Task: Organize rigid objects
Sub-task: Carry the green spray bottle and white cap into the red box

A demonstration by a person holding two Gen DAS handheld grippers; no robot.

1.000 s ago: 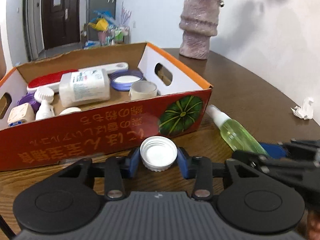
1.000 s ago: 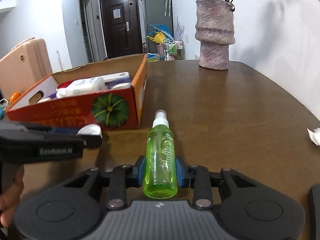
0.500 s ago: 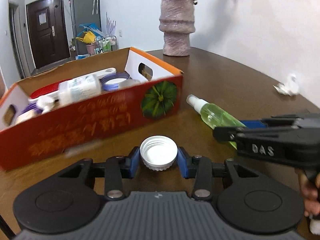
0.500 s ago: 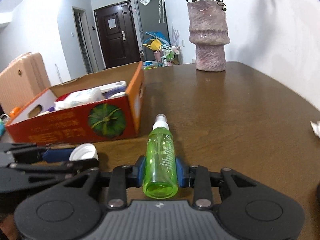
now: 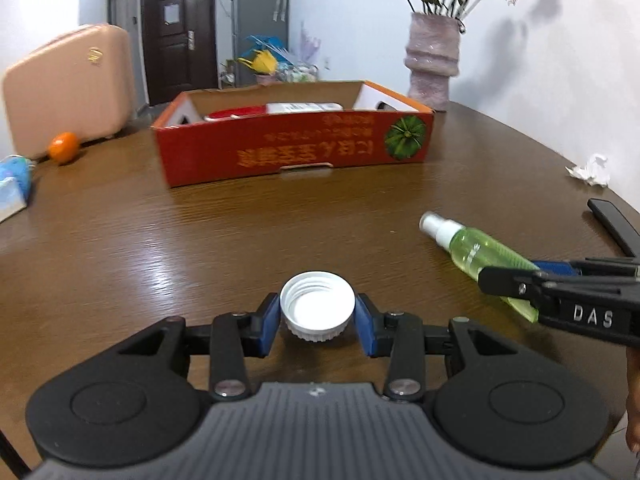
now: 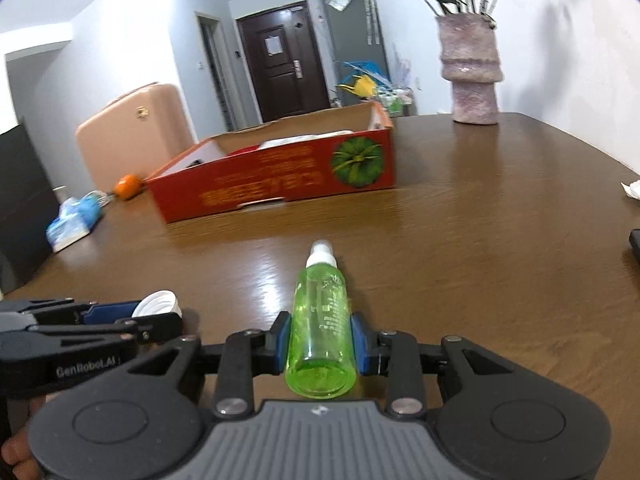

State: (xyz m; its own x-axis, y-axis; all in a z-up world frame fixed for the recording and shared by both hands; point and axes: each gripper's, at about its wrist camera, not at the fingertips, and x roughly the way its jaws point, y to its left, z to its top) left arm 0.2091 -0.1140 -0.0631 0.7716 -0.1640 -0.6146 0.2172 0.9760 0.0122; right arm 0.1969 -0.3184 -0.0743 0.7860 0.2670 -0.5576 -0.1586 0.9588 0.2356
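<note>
Left claw [image 5: 317, 322], right claw [image 6: 321, 343]: black bodies, blue pads, silver screws.

My left gripper [image 5: 317, 322] is full with the white cap [image 5: 317, 312]. My right gripper [image 6: 320, 338] is full with the green bottle [image 6: 322, 320]. In front of the red box [image 5: 294, 146] lies a wide bare strip of brown table [image 5: 200, 232], so I can slide straight up to its near wall. That wall stands in my way. To the right of the box stand the vase [image 5: 432, 62] and a crumpled tissue [image 5: 590, 170]. To its left sit an orange [image 5: 63, 146] and a blue pack [image 6: 76, 216].
</note>
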